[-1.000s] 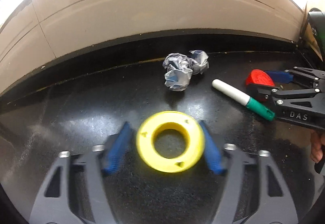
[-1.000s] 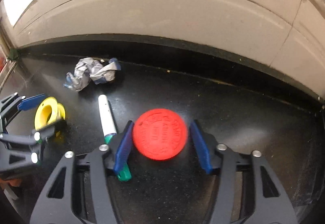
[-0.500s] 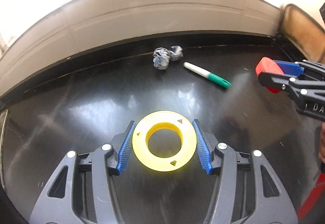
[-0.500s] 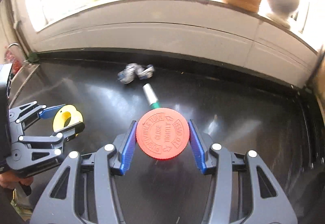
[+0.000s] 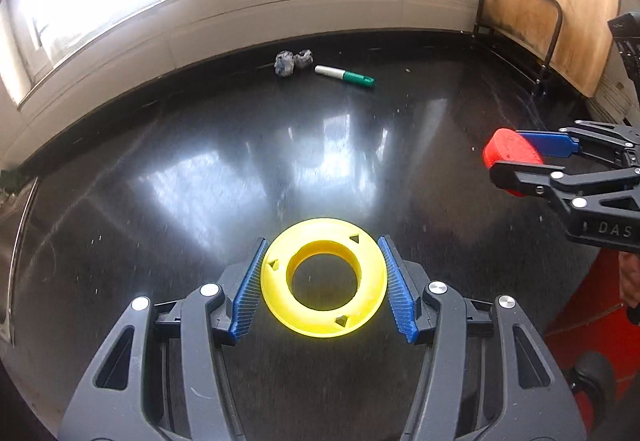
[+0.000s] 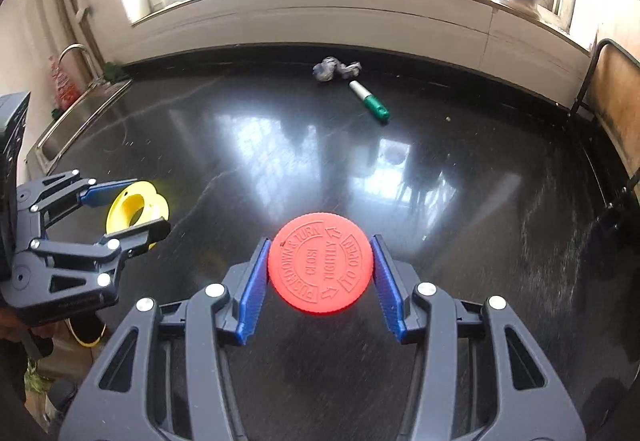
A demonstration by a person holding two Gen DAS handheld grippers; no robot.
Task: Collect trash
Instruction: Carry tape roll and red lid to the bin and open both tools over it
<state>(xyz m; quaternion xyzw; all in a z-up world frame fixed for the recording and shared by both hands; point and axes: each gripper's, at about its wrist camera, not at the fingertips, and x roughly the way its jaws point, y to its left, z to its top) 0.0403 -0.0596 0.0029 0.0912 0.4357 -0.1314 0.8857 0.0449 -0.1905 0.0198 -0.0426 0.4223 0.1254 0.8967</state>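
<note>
My left gripper point(image 5: 323, 283) is shut on a yellow plastic ring point(image 5: 280, 289) and holds it above the black counter point(image 5: 200, 161). My right gripper point(image 6: 319, 275) is shut on a red round cap point(image 6: 319, 263), also lifted. Each gripper shows in the other's view: the right one with the red cap point(image 5: 510, 153) at the right, the left one with the yellow ring point(image 6: 136, 207) at the left. A crumpled grey paper ball point(image 5: 292, 61) point(image 6: 335, 68) and a white-and-green marker point(image 5: 345, 76) point(image 6: 369, 101) lie far back on the counter near the wall.
A white wall ledge point(image 6: 320, 25) with jars on the sill runs behind the counter. A sink with a tap point(image 6: 76, 97) is at the far left. A wooden board in a metal frame point(image 5: 532, 25) stands at the right. A red object point(image 5: 588, 321) lies below the counter's right edge.
Both grippers have pulled back and up from the paper ball and marker, carrying the yellow ring and red cap. The trash now looks small and far away.
</note>
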